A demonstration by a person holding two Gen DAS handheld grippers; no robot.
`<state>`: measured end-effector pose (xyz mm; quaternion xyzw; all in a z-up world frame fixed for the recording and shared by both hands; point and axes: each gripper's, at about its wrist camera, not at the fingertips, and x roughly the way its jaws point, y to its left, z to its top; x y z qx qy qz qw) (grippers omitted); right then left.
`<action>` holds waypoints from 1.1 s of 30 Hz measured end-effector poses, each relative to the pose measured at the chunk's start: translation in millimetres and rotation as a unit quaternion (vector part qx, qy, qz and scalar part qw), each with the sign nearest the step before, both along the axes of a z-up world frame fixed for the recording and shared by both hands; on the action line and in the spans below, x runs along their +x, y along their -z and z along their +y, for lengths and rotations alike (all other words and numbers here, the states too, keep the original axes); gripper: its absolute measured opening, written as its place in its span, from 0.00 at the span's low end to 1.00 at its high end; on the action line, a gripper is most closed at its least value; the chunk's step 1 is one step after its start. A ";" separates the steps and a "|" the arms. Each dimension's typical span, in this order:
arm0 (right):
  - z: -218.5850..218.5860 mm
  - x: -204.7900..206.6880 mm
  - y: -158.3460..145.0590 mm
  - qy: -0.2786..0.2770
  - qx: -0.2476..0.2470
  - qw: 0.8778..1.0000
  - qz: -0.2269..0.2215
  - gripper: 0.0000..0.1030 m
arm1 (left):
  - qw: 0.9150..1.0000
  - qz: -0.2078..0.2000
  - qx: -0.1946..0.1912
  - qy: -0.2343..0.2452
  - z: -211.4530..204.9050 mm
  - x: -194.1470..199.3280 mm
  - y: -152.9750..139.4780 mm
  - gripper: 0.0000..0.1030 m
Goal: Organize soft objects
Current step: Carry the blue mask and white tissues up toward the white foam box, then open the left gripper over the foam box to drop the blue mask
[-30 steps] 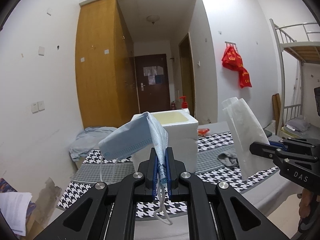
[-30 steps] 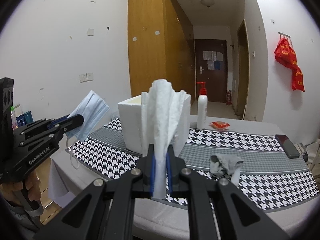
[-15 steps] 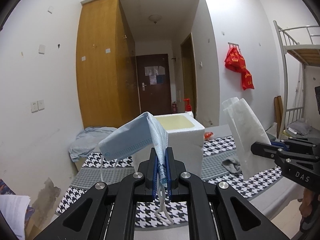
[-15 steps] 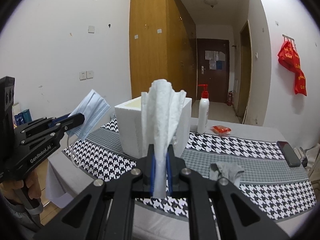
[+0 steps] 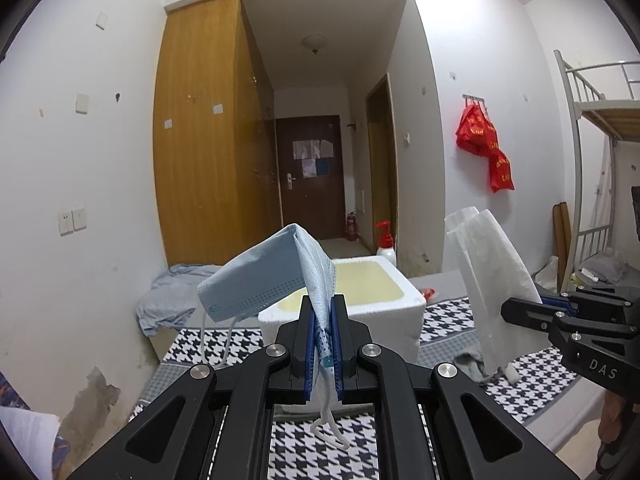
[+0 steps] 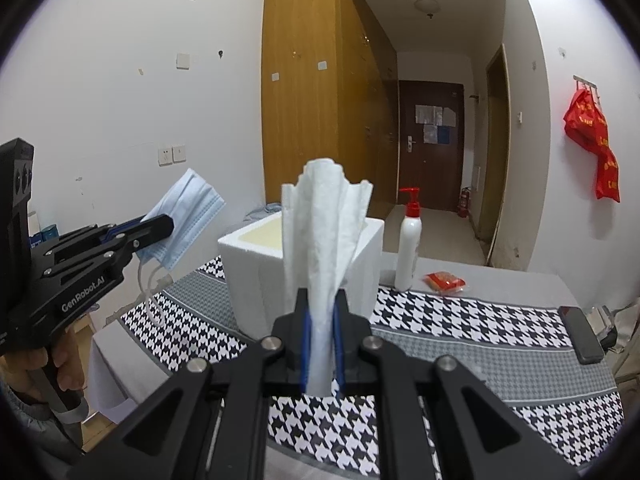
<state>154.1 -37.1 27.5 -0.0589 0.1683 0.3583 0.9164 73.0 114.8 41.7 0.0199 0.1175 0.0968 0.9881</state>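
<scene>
My left gripper [image 5: 323,312] is shut on a light blue face mask [image 5: 264,280], whose ear loops dangle below the jaws. It also shows in the right wrist view as the left gripper [image 6: 168,222] with the mask [image 6: 186,216]. My right gripper [image 6: 320,304] is shut on a white tissue [image 6: 324,224] that stands upright; the left wrist view shows that tissue [image 5: 492,280] at the right. An open white foam box [image 5: 360,296] [image 6: 256,256] sits on the checked tablecloth, just beyond both grippers. A crumpled grey cloth [image 5: 470,362] lies on the table right of the box.
A white pump bottle [image 6: 409,244], a small red packet [image 6: 444,280] and a dark phone [image 6: 580,330] rest on the houndstooth cloth [image 6: 460,312]. A wooden wardrobe [image 5: 208,160] and a bunk bed [image 5: 600,128] stand behind. A hand [image 6: 52,364] holds the left tool.
Both grippers have risen and moved toward the foam box, so more of its open top shows. Mask and tissue stay clamped as before.
</scene>
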 end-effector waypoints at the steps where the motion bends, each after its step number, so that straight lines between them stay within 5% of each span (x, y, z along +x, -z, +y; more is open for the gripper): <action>1: 1.5 2.4 -1.5 -0.002 0.000 1.000 -0.001 0.13 | 1.000 0.000 0.001 -0.002 0.1 2.3 -0.9 0.08; 33: 44.1 75.1 -18.8 -0.021 -0.010 1.000 0.012 0.13 | 1.000 0.019 -0.003 -0.005 25.3 76.7 -13.6 0.08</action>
